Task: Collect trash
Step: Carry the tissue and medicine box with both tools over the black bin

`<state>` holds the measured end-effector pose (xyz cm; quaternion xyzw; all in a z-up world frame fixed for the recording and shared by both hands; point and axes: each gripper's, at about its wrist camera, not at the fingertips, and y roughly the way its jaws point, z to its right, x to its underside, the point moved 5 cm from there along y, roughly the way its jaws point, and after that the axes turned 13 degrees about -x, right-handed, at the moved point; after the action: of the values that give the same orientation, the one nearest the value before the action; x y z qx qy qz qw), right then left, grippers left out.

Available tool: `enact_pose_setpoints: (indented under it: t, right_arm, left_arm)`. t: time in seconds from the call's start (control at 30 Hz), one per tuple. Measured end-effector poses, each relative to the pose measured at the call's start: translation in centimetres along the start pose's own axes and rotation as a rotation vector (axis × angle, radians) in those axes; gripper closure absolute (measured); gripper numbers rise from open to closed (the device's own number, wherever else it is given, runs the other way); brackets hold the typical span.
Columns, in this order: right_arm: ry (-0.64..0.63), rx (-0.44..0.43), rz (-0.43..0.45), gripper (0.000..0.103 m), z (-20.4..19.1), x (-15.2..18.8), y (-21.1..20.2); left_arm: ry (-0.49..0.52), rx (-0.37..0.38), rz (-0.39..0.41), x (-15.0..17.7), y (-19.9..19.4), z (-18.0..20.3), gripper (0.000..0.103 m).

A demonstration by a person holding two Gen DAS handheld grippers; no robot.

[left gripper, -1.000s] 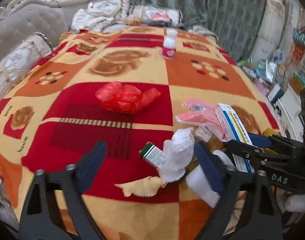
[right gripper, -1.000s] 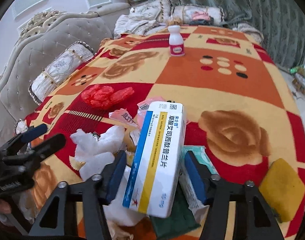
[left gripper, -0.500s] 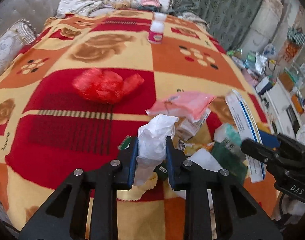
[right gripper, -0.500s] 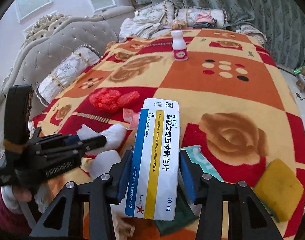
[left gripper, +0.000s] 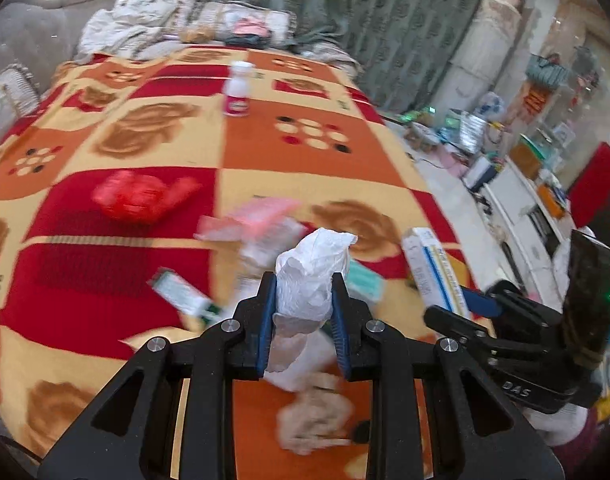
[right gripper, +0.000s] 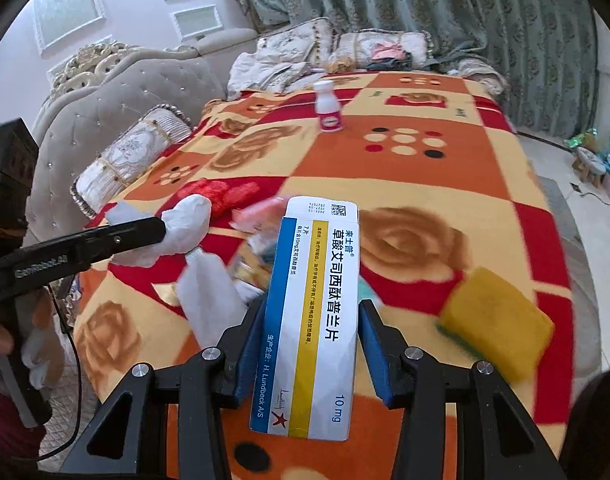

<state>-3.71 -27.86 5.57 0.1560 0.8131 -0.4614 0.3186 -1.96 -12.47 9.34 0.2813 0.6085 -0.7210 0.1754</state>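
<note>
On the blanket (left gripper: 313, 184): one bottle (left gripper: 237, 90) (perhaps one sponge (right gripper: 497, 316)).

Patterned blanket (right gripper: 425, 168), white bottle (right gripper: 329, 106) upright, red bag (left gripper: 139, 196), yellow sponge (right gripper: 497, 316)

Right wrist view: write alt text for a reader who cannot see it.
The right gripper clamps an upright white, blue and yellow medicine box above a red and orange patterned blanket. At left, the left gripper holds crumpled white tissue; a yellow sponge lies at right.
</note>
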Motion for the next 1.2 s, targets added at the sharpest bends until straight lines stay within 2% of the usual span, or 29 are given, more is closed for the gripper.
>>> enact_pose_setpoints:
  t: [0.33, 0.6, 0.97, 1.2]
  right_arm:
    - [0.089, 0.109, 0.047, 0.058, 6.6, 3.9, -7.2]
    - [0.181, 0.221, 0.075, 0.058, 12.7, 7.2, -13.1]
    - [0.307, 0.351, 0.095, 0.058, 19.7, 11.9, -19.1]
    - [0.377, 0.387, 0.109, 0.058, 22.9, 13.8, -20.9]
  left_arm:
    - [0.101, 0.13, -0.045, 2.0, 0.3, 12.1, 0.08]
    - [0.197, 0.203, -0.076, 3.7, 0.7, 21.3, 0.08]
    - [0.286, 0.261, -0.117, 6.0, 2.8, 29.6, 0.08]
    - [0.3, 0.313, -0.143, 6.9, 4.1, 33.3, 0.079]
